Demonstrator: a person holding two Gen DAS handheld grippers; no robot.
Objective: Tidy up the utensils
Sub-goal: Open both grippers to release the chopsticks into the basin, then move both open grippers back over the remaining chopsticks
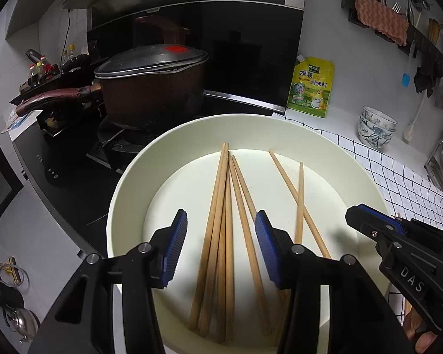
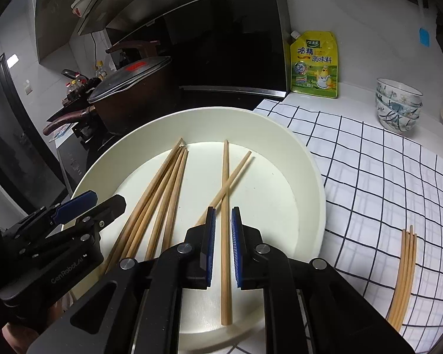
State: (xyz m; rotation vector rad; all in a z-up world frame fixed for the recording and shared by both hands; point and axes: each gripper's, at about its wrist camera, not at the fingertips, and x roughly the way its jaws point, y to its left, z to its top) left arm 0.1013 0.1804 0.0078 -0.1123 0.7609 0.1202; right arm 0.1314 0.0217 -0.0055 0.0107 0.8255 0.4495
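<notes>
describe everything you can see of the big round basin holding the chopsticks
The wide cream-white round basin looks like smooth plastic or enamel, with a flat pale floor and low sloping walls. It sits upright, partly on the white black-checked cloth and partly over the dark stovetop edge, near the lidded brown pot. Loose wooden chopsticks lie on its floor: a fanned bunch and a crossed pair.

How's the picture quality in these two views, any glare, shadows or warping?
Left wrist view: strong fisheye bend with dark corners; the white basin is bright, the stove side dim. Right wrist view: the checked cloth lines curve; the chopsticks stay sharp, with soft shadows.
</notes>
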